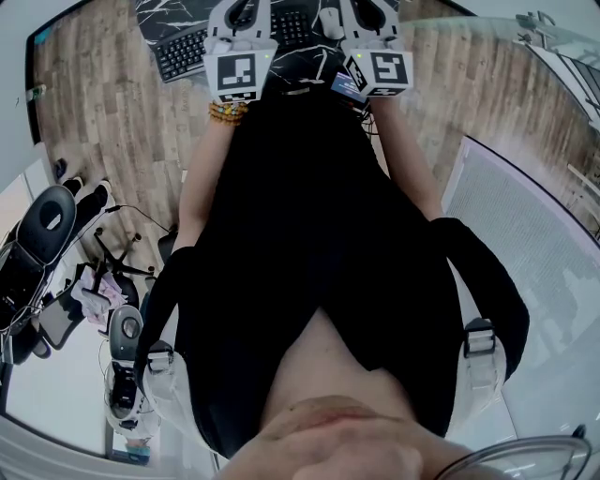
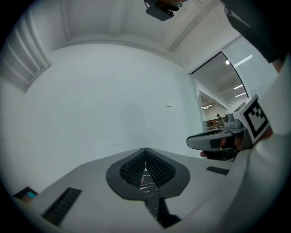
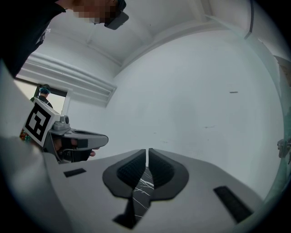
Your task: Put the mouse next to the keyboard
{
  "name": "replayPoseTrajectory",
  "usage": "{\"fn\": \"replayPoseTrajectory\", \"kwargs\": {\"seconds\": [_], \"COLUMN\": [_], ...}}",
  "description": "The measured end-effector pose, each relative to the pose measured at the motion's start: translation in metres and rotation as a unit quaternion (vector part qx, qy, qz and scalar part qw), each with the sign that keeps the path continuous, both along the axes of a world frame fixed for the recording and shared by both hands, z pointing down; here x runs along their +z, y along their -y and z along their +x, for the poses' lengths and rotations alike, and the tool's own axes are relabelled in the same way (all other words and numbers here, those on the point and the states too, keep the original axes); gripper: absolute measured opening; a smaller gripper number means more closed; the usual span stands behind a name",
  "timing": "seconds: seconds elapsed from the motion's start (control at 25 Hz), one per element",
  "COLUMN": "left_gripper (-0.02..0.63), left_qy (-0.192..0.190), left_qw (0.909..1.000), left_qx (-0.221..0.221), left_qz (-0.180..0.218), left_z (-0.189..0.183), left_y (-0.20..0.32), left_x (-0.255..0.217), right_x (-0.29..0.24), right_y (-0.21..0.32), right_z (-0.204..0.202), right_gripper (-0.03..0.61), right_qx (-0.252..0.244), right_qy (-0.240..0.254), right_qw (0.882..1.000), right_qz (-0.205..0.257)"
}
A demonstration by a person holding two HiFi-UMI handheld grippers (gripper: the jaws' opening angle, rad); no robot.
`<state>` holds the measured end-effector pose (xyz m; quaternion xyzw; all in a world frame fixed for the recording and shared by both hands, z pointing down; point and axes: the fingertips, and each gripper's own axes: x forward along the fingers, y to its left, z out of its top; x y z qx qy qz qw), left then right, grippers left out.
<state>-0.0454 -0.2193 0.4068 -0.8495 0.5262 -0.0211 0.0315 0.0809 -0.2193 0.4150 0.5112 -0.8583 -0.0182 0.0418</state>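
In the head view a black keyboard (image 1: 183,52) lies on a black marbled mat (image 1: 305,64) at the top edge. A white mouse (image 1: 330,21) sits to its right, between the two grippers. My left gripper (image 1: 240,11) hovers over the keyboard's right part and my right gripper (image 1: 371,11) is just right of the mouse; their jaw tips are cut off by the frame. In the left gripper view the left gripper (image 2: 145,151) is shut and empty, aimed at a white wall. The right gripper view shows the right gripper (image 3: 147,151) shut with nothing in it.
The mat rests on a wooden desk (image 1: 103,103). Office chairs (image 1: 42,234) stand on the floor at the left. A glass panel (image 1: 534,234) runs along the right. The person's black-clad body fills the middle of the head view.
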Motion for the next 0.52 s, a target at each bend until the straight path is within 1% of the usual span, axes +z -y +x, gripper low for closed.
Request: {"fn": "replayPoseTrajectory", "kwargs": {"seconds": [0.52], "left_gripper": [0.014], "left_qy": [0.002], "left_qw": [1.0000], "left_qx": [-0.002], "left_qz": [-0.003], "left_z": [-0.001], "left_y": [0.000], "left_x": [0.002], "right_x": [0.015], "right_y": [0.003], "right_z": [0.005], "right_gripper": [0.041], "right_qx": [0.001], "right_qy": [-0.006], "right_qw": [1.000], "right_qz": [-0.021]}}
